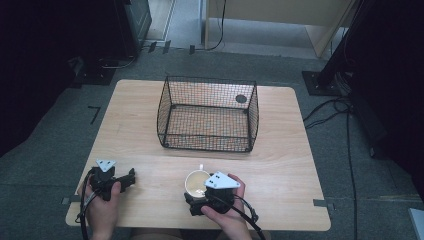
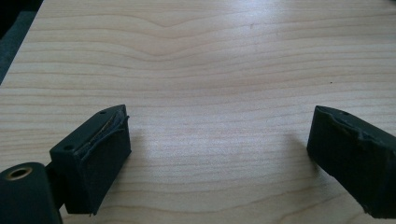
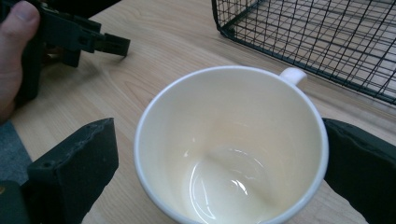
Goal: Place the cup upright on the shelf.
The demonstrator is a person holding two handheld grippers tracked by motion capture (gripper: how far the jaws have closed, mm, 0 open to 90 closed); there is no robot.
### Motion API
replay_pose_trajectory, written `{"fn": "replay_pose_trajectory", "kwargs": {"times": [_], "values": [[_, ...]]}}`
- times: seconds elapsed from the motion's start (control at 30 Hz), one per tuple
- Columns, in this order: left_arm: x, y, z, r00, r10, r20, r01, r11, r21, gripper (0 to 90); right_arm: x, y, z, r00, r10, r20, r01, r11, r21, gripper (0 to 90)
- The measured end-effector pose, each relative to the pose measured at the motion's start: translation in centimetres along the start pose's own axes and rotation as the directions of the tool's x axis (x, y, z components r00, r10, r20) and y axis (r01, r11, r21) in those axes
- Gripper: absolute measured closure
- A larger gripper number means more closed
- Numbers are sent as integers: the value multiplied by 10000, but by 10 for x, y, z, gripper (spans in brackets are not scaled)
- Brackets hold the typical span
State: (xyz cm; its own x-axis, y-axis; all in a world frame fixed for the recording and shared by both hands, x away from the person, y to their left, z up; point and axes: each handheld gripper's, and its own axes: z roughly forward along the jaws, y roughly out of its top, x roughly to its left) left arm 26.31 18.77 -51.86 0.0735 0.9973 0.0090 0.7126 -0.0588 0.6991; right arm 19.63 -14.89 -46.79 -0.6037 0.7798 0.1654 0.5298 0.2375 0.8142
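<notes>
A cream-white mug (image 1: 196, 182) stands upright and empty on the wooden table (image 1: 280, 150), near its front edge. In the right gripper view the mug (image 3: 224, 140) sits between the two black jaws, handle pointing away. My right gripper (image 3: 219, 158) is open around it: the left jaw stands clear of the wall and the right jaw is at the rim. From above, the right gripper (image 1: 202, 192) is just behind the mug. My left gripper (image 1: 131, 179) rests at the front left, open over bare wood (image 2: 219, 154).
A black wire basket (image 1: 207, 112) stands empty at the table's middle back, and its near wall (image 3: 317, 42) is just beyond the mug. A dark round hole (image 1: 241, 98) shows in the tabletop behind it. Cables and dark stands lie on the grey floor around the table.
</notes>
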Motion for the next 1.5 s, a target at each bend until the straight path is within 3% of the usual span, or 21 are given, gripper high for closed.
{"fn": "replay_pose_trajectory", "kwargs": {"times": [0.27,0.63,0.77,0.9,1.03,1.17,1.5], "values": [[0,0,0,10000,0,-1,0,10000,0,64,0,-5,9,9996,265,137,-266,9996,7,1],[0,0,0,10000,13,-1,-13,10000,9,64,3,-13,23,9961,429,772,-434,9990,53,35],[0,0,0,10000,21,-1,-21,10000,19,64,5,-16,24,9943,316,1023,-301,9994,-165,57],[0,0,0,10000,12,-2,-12,10000,11,64,9,-15,22,9903,-131,1387,177,9993,-318,86],[0,0,0,10000,14,-2,-14,10000,11,64,8,-14,19,9926,16,1214,27,9994,-351,90],[0,0,0,10000,11,-2,-11,10000,9,64,7,-15,18,9914,-150,1298,193,9993,-321,91],[0,0,0,10000,14,-3,-14,10000,12,64,1,-8,9,9908,-36,1350,114,9983,-571,91]]}}
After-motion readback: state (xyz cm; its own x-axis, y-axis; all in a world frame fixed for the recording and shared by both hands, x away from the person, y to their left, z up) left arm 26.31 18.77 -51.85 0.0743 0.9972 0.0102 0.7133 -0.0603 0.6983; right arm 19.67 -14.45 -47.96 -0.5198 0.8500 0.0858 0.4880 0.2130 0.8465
